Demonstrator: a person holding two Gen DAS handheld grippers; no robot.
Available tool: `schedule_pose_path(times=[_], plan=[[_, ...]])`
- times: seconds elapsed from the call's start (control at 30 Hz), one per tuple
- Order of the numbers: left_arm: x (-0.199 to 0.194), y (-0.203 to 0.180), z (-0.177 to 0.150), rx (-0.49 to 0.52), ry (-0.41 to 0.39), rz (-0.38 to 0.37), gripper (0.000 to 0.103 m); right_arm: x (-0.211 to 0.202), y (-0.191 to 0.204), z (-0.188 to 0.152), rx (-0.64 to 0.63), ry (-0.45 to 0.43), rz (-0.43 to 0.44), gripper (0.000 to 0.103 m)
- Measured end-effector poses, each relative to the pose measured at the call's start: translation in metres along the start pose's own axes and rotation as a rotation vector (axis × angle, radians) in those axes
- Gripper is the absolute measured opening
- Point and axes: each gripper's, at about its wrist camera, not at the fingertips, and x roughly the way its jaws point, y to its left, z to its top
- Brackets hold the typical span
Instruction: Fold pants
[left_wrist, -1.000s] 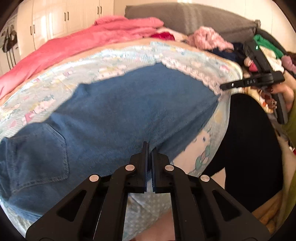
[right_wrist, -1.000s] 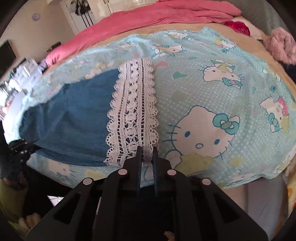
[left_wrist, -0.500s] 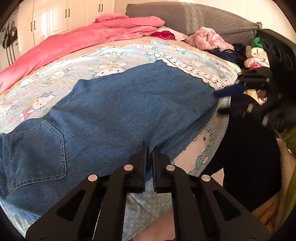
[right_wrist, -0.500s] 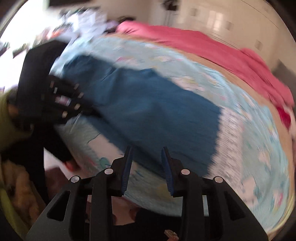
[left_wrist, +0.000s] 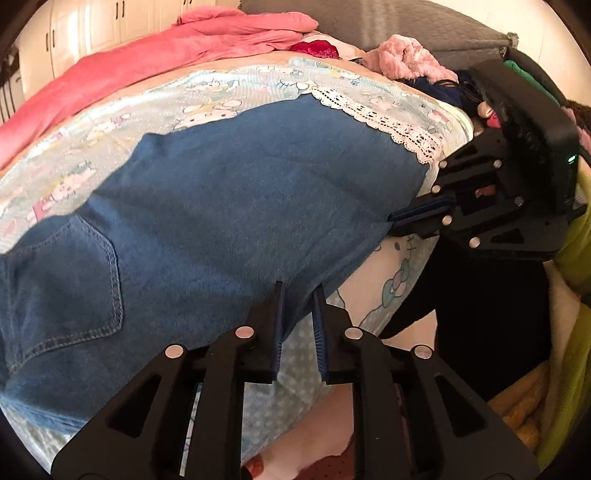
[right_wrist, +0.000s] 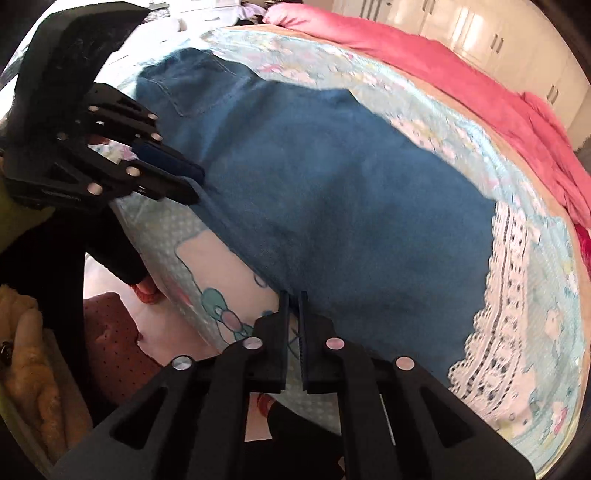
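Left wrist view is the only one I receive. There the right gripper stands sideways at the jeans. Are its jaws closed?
Observer: Yes. In the right wrist view the right gripper is shut, and only a thin slit shows between the jaws.
Operator: Where on the jeans are its tips?
Observer: At the near edge of the jeans, where the denim meets the cartoon sheet. Whether cloth is pinched, I cannot tell.
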Motion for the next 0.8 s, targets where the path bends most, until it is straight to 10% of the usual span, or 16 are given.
schedule_pose_path(times=[0.1, 0.23, 0.3, 0.43, 0.5, 0.67, 0.8], plan=[[-0.014, 0.005, -0.002, -0.031, -0.024, -0.007, 0.050, -0.010, -0.010, -0.004, 0.064, -0.024, 0.053, 0.019], [-0.050, 0.031, -0.010, -0.146, -0.111, 0.016, 0.059, -0.037, -0.033, -0.014, 0.157, -0.098, 0.032, 0.039], [-0.076, 0.055, -0.014, -0.261, -0.193, 0.116, 0.085, -0.047, -0.051, -0.019, 0.239, -0.137, -0.014, 0.050], [-0.113, 0.102, -0.027, -0.481, -0.298, 0.340, 0.094, -0.049, -0.089, -0.032, 0.429, -0.153, -0.065, 0.052], [-0.117, 0.119, -0.034, -0.537, -0.292, 0.447, 0.094, -0.046, -0.101, -0.038, 0.485, -0.145, -0.083, 0.052], [-0.093, 0.151, -0.047, -0.675, -0.223, 0.421, 0.094, -0.035, -0.110, -0.050, 0.553, -0.111, -0.075, 0.052], [-0.082, 0.161, -0.057, -0.711, -0.219, 0.402, 0.048, -0.033, -0.108, -0.050, 0.544, -0.103, -0.079, 0.053]])
